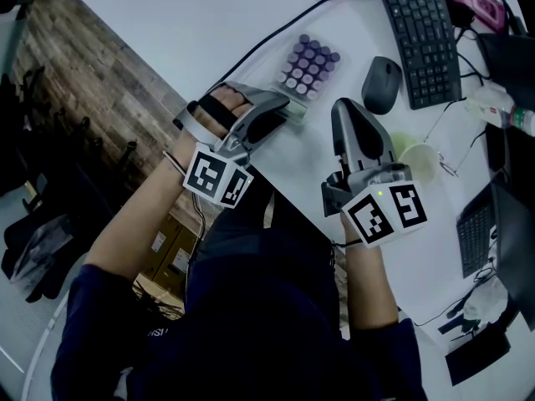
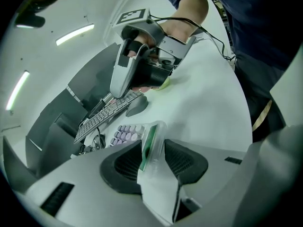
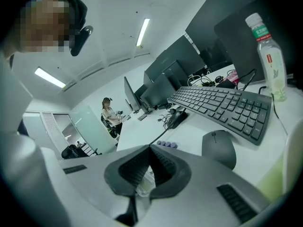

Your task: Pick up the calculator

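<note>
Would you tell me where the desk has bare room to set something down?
The widest bare patch of desk lies left of the calculator, out to the edge. To the right, around the mouse and keyboard, it is crowded.

My left gripper [image 1: 282, 111] reaches across the white counter [image 1: 201, 23], and its tip meets the near end of the calculator [image 1: 311, 63] with the purple keys. My right gripper [image 1: 346, 109] sits just beside it, apart from the calculator, and points toward the grey mouse [image 1: 382, 83]. The black keyboard [image 1: 418, 36] lies beyond the mouse. A pale green round thing [image 1: 420, 159] sits to the right of that gripper.
</note>
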